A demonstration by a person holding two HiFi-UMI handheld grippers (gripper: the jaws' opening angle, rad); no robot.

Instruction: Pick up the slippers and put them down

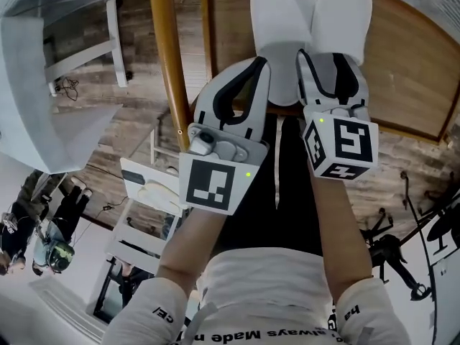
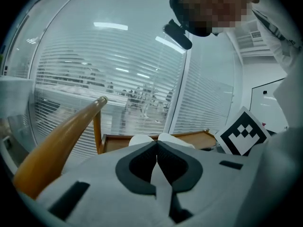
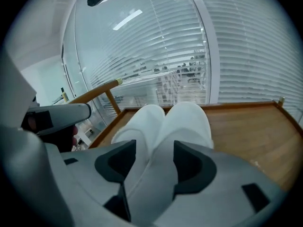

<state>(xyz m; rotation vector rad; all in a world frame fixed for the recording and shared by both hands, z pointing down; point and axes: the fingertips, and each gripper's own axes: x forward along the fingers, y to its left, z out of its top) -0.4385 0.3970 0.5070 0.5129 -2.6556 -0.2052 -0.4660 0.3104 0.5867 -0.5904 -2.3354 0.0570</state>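
Two tongs fill the near part of the scene. The left tongs [image 2: 156,145] are clenched, tips meeting on nothing, and point just short of the left slipper's heel. The right tongs [image 3: 154,148] are released: the jaws stand wide, and the heel end of the slippers [image 1: 282,20] runs in between them, with no pad plainly pressing on it.

The slippers rest on the wooden counter [image 1: 410,63], side by side and touching, heels near and toes far. Their long axis runs straight away from the person, in line with the right tongs. The right hand is therefore the nearer one and already straddles the pair; the left lies off to the left of it. Any fresh grip would likely come from the right, closing across the heels.

Left of the counter, a wooden rail [image 1: 167,49] slants away. Beyond the far rim are blinds.
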